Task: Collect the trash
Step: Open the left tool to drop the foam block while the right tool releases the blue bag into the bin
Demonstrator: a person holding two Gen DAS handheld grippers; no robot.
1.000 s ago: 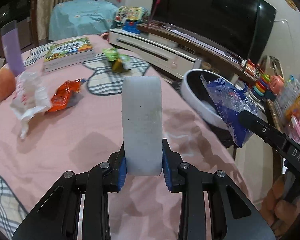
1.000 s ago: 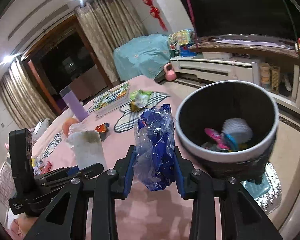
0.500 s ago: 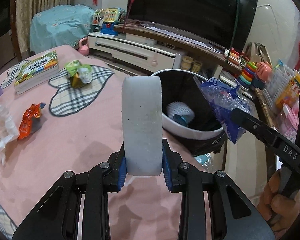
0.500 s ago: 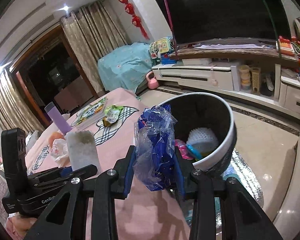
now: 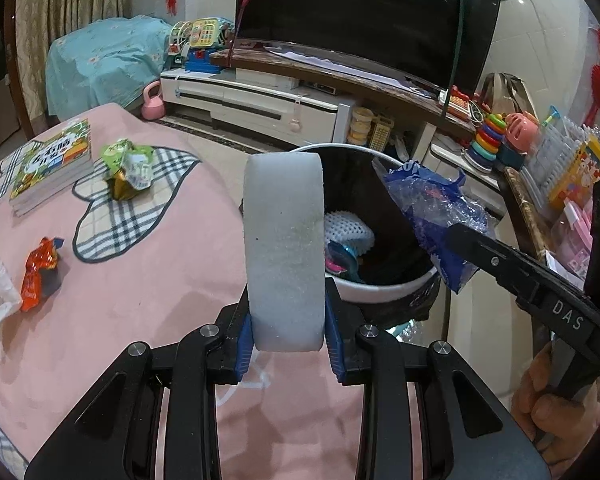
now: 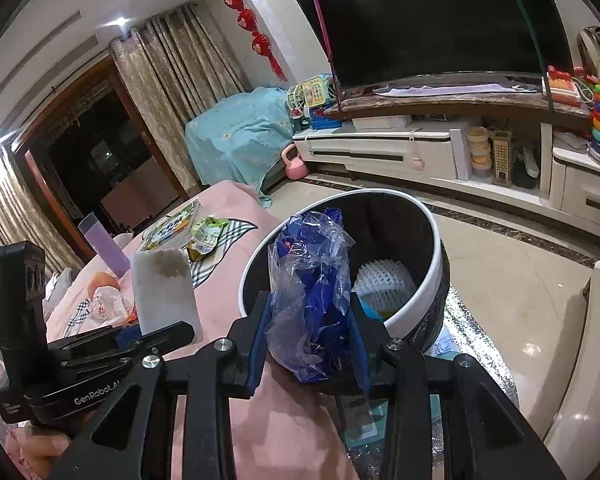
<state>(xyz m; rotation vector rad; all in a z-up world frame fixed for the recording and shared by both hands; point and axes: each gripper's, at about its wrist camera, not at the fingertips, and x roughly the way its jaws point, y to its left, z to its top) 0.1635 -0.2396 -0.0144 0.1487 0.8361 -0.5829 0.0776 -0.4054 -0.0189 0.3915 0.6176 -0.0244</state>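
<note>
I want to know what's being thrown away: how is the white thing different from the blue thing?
The white foam block is stiff, thick and smooth; the blue plastic bag is crumpled, thin and partly see-through. The left gripper holds the block, the right gripper the bag. Both are clamped near the trash bin.

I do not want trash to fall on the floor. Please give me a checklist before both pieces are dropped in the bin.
1. Left hand-held gripper shut on white foam block: ok.
2. Right hand-held gripper shut on blue plastic bag: ok.
3. Trash bin open, with room: ok.
4. Bag above bin opening: ok.
5. Foam above bin opening: not ok, over the pink tablecloth edge.
6. Wrappers left on table: not ok.
</note>
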